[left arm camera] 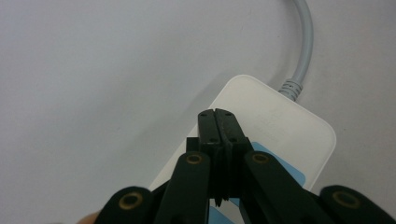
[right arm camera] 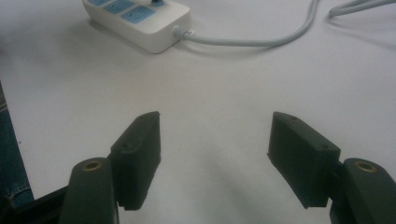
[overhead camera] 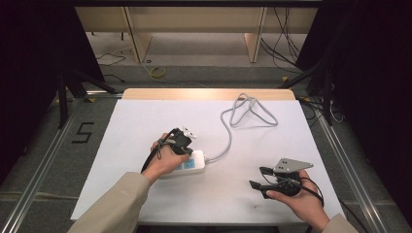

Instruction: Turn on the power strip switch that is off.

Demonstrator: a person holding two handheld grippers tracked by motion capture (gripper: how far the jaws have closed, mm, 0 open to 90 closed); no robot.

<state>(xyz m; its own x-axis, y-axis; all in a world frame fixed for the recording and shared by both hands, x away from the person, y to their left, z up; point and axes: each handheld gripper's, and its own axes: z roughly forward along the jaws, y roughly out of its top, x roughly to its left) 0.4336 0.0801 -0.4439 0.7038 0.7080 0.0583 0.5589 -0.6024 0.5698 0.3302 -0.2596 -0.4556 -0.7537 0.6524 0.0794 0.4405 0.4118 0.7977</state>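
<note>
High view shows the left gripper (overhead camera: 188, 138) poised over the white power strip (overhead camera: 197, 162), which lies directly beneath it on the white table (overhead camera: 145, 116), its grey cable (overhead camera: 226, 141) running off beyond it. Left gripper view has the two black jaws pressed flat together with nothing between them, their tips just above the strip's top face (left arm camera: 275, 121) near the cable end. Right gripper (overhead camera: 257, 187) rests well apart from the strip, on the other side; its jaws stand wide apart over bare table, the strip (right arm camera: 140, 18) ahead of them.
</note>
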